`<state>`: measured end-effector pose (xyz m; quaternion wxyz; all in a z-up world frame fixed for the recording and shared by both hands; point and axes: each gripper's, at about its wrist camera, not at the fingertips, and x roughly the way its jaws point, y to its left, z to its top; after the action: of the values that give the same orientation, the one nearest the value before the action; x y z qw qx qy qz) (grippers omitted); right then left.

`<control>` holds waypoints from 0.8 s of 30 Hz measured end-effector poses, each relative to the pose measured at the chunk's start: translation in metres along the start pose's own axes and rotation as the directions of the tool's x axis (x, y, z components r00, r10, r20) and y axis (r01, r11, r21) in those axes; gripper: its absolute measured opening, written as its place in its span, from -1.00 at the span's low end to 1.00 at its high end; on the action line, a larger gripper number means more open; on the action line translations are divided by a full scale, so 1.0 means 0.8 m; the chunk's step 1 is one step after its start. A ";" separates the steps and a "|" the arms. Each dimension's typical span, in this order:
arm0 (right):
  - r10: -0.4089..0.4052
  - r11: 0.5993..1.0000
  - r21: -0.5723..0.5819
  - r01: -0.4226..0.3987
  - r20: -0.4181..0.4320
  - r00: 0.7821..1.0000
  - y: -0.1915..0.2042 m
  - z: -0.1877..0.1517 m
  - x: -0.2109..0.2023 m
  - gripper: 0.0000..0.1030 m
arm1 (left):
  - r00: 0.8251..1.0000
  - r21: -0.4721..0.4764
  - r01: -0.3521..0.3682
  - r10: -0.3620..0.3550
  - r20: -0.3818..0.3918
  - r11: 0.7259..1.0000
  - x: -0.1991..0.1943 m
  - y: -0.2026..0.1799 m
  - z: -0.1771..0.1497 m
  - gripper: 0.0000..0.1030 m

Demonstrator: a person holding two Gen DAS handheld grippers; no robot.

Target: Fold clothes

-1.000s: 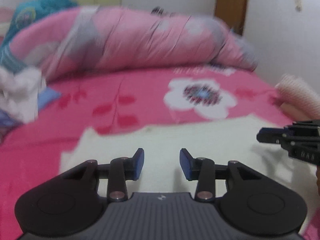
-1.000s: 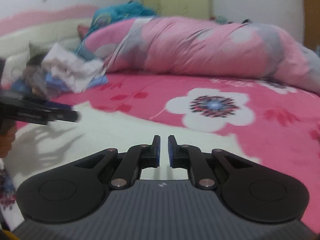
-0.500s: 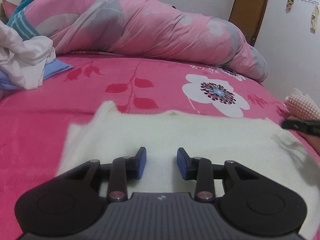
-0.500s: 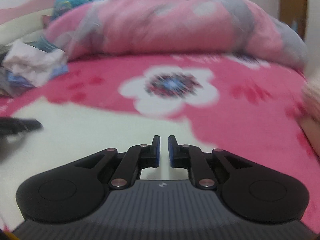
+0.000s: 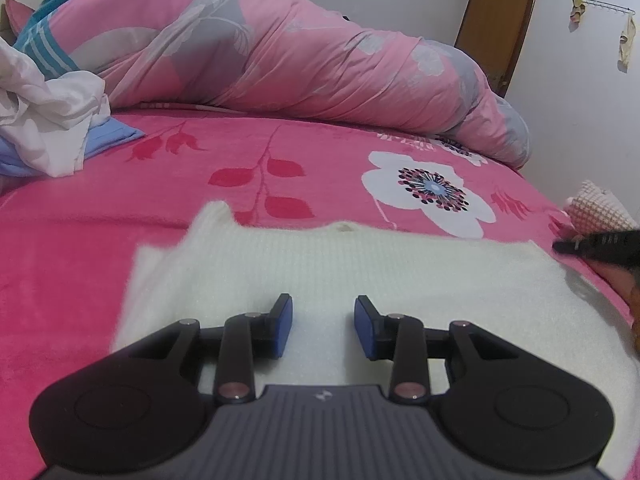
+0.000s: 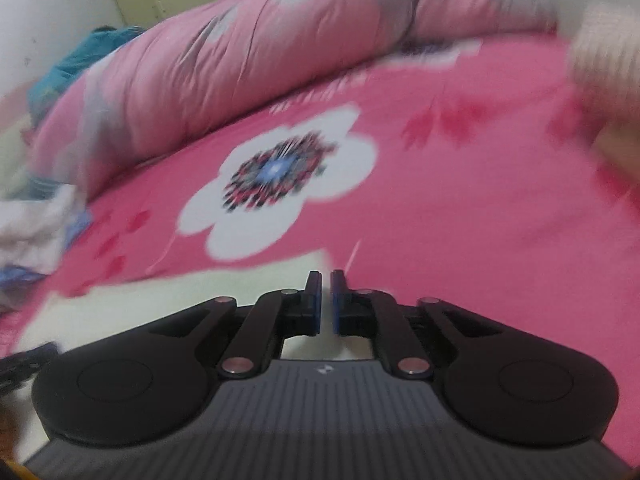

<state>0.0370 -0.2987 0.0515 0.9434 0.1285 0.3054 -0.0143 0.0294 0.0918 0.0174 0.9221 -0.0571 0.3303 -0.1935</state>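
A white knit garment (image 5: 360, 272) lies spread flat on the pink flowered bedspread (image 5: 120, 240). My left gripper (image 5: 323, 328) hangs low over its near part, open, with its blue pads apart and no cloth between them. My right gripper (image 6: 326, 300) is shut, its pads almost touching with nothing held, and it sits at the garment's (image 6: 160, 300) far right corner. This view is tilted and blurred. In the left wrist view the right gripper's tip (image 5: 596, 246) shows at the right edge, beside the garment's right corner. A dark blur at the lower left of the right wrist view is the left gripper (image 6: 24, 364).
A rolled pink and grey duvet (image 5: 300, 60) lies across the back of the bed. A pile of white and blue clothes (image 5: 48, 132) sits at the left. A pink checked knit item (image 5: 600, 208) lies at the bed's right edge, near a wall and a brown door (image 5: 500, 20).
My left gripper came down closer to the garment, its jaws narrowed slightly, then it held still. My right gripper swept to the right along the garment and rolled, so its view now tilts.
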 end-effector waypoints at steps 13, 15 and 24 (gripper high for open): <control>0.047 0.941 0.326 -0.090 0.136 0.990 -0.053 -0.008 -0.021 -0.79 | 1.000 0.005 0.000 0.000 0.014 1.000 -0.003 0.001 -0.001 -0.29; 0.079 0.945 0.301 -0.126 0.164 0.983 -0.052 -0.011 -0.054 -0.79 | 1.000 0.007 -0.004 0.004 0.016 1.000 -0.004 0.001 0.000 -0.29; 0.224 0.974 -0.019 -0.224 0.007 0.975 0.048 -0.046 -0.066 -0.76 | 0.988 0.189 0.024 -0.053 0.148 0.982 -0.084 -0.061 -0.020 0.24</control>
<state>-0.0230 -0.2551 0.0621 0.9415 0.1535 0.2848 0.0942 -0.0434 0.0738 0.0556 0.9420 0.0087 0.2379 -0.2364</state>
